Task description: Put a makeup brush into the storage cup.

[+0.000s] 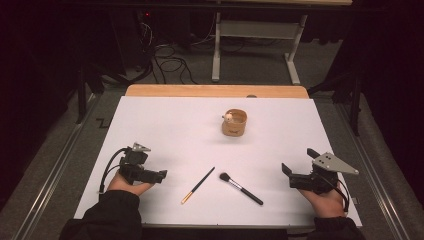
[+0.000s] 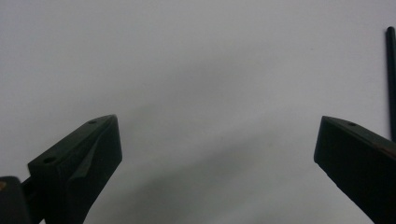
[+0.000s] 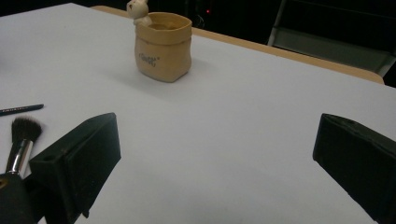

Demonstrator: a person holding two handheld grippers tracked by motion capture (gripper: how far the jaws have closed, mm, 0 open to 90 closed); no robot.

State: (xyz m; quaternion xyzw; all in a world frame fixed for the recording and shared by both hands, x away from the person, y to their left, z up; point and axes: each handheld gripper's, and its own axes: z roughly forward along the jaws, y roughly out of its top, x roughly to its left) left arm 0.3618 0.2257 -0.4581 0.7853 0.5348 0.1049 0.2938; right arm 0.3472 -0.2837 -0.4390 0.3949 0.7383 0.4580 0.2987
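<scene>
White table [image 1: 165, 125]: makeup brush [image 1: 240, 188] lies between both open grippers, untouched.

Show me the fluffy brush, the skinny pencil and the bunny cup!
brush [image 1: 241, 188], high view, middle of its handle
pencil [image 1: 198, 185], high view, middle of its shaft
cup [image 3: 163, 49], right gripper view, front wall

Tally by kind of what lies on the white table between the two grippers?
Tan sack-shaped ceramic pots with a small animal figure on the rim: 1
Black-handled makeup brushes with a silver ferrule: 1
Thin black pencils with a gold end: 1
Total: 3
</scene>
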